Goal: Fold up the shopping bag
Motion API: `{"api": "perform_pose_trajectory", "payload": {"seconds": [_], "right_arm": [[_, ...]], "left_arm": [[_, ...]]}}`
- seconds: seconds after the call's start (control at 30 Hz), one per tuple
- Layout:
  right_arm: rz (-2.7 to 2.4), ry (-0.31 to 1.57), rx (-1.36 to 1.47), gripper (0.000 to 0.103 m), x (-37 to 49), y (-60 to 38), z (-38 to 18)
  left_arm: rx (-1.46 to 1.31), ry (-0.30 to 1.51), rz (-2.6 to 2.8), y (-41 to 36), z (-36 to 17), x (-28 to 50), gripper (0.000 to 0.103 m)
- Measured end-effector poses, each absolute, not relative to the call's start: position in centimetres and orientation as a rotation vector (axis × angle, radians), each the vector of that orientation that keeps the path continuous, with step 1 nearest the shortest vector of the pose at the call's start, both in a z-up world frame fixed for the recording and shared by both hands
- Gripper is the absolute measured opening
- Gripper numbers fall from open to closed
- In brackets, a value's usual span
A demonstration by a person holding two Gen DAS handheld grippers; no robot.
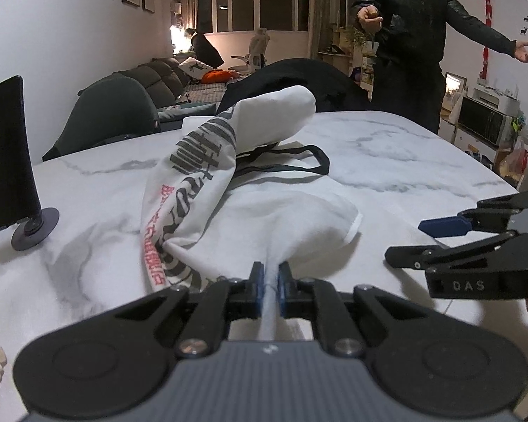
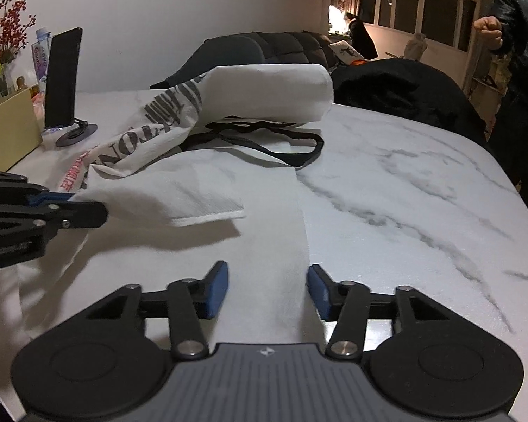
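Holding: the left gripper [image 1: 270, 283] has its 2 blue pads squeezed tight on a bunched bit of the white shopping bag [image 1: 250, 211].
Left gripper from the other side: in the right wrist view it [image 2: 72, 198] comes in from the left edge, and the cloth it pinches is lifted a little off the table, with a shadow under it.
Right gripper: its fingers [image 2: 267, 290] are spread wide apart with nothing between them but the flat cloth below; in the left wrist view it [image 1: 403, 242] sits at the right side, near the bag's raised corner.
Bag: it lies crumpled in the middle of the white marble table [image 2: 422, 190], with 1 part puffed up at the far end and 1 flat strip [image 2: 274, 239] running toward the right gripper.
Print: dark letters and pink letters [image 1: 151, 242] show on the bag's left side.
Handles: the black straps [image 2: 281, 140] lie in loops on top of the cloth, under the puffed part.
Phone on a stand: a dark phone [image 2: 62, 77] stands upright on a round base at the left side of the table, apart from the bag.
Flowers: red and orange ones [image 2: 3, 31] stand in the far left corner.
Person: someone in a dark jacket [image 1: 412, 31] stands past the far side of the table with arms held out.
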State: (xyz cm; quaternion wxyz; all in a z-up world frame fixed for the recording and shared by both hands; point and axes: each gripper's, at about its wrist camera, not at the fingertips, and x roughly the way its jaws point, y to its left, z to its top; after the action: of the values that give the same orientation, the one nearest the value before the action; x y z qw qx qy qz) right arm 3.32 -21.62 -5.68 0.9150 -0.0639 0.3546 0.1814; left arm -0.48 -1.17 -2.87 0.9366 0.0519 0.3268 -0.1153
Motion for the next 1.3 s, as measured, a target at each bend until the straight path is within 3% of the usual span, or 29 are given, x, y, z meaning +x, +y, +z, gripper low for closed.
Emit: {"api": "perform_pose_trajectory", "payload": {"seconds": [0.33,1.3], "right_arm": [[0.351,0.69,-0.154,0.007,2.1,-19.9,-5.8],[0.106,0.685,-0.043,0.003,-2.1,-23.0,-5.3]], "left_arm": [[0.098,0.684,-0.218,-0.6,-4.0,-0.3,0.008],[0.145,0.61,-0.221,-2.9,-2.4,1.8,0.007]]}}
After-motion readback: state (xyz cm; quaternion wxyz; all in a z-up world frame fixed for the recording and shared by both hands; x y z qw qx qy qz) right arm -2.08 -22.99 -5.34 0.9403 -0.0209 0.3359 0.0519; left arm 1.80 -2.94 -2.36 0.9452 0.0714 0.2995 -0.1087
